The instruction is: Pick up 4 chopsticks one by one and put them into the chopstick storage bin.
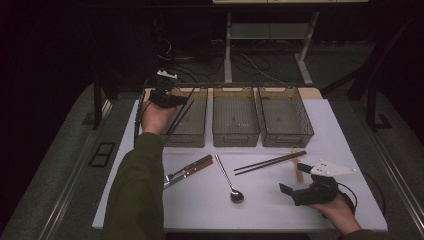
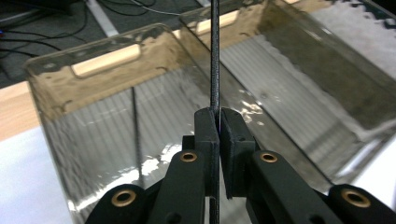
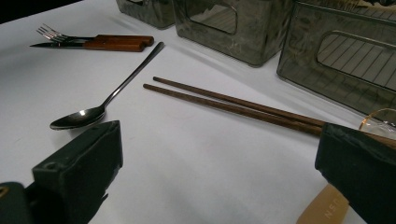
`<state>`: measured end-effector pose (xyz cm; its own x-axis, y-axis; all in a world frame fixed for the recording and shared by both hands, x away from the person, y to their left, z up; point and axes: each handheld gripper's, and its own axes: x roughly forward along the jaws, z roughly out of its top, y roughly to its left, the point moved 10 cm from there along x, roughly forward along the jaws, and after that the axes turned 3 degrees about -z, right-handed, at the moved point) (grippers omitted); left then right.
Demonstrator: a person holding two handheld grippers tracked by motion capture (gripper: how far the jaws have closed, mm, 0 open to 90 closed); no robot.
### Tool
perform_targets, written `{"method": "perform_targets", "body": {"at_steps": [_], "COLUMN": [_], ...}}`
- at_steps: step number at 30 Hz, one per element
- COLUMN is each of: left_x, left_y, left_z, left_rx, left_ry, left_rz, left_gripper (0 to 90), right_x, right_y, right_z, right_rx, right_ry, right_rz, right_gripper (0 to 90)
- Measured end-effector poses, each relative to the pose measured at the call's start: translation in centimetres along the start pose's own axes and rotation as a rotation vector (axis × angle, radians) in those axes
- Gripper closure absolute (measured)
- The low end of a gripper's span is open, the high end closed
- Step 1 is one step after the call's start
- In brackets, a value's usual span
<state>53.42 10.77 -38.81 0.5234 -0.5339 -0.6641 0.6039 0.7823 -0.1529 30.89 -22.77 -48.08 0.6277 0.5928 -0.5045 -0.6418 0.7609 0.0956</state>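
Observation:
My left gripper (image 1: 175, 100) hovers over the left smoky bin (image 1: 187, 139), at the back left of the white table. In the left gripper view it (image 2: 218, 116) is shut on a thin black chopstick (image 2: 215, 56) that runs up between the pads. A second black chopstick (image 2: 136, 135) leans inside that bin (image 2: 107, 60). My right gripper (image 1: 295, 179) rests at the front right with its jaws wide apart and nothing between them (image 3: 215, 140). A pair of brown chopsticks (image 1: 270, 162) (image 3: 233, 105) lies just beyond it.
A middle bin (image 1: 235, 137) and a right bin (image 1: 287, 139) stand beside the left one. A spoon (image 1: 230, 180) (image 3: 93, 114) lies mid-table. A wooden-handled fork and knife (image 1: 187, 170) (image 3: 102, 42) lie left of it. A small tan piece (image 3: 322, 210) sits by my right jaw.

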Motion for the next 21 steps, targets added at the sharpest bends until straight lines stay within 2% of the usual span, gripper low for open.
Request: {"method": "perform_targets", "body": {"at_steps": [3, 9, 14, 18, 21], "left_x": [0.3, 1.0, 1.6, 2.4, 2.9], "left_y": [0.9, 2.2, 2.5, 2.7, 2.9], "left_z": [0.0, -0.5, -1.1, -2.3, -3.1], "left_rx": [-0.002, -0.011, -0.009, 0.001, -0.011], "left_ry": [0.010, 0.001, 0.013, 0.041, 0.052], "left_rz": [0.020, 0.033, 0.031, 0.038, 0.036], "left_gripper": [85.9, 85.9, 85.9, 85.8, 85.8], "right_x": [0.0, 0.0, 0.1, 0.1, 0.1], "right_y": [0.0, 0.1, 0.1, 0.1, 0.1], "right_z": [0.0, 0.0, 0.0, 0.0, 0.0], "right_rx": [-0.001, -0.005, -0.005, -0.005, -0.005], "right_ry": [0.000, 0.000, 0.002, 0.002, 0.003], "right_rz": [0.002, 0.006, 0.007, 0.008, 0.008], "right_gripper": [1.0, 1.0, 1.0, 1.0, 1.0]}}
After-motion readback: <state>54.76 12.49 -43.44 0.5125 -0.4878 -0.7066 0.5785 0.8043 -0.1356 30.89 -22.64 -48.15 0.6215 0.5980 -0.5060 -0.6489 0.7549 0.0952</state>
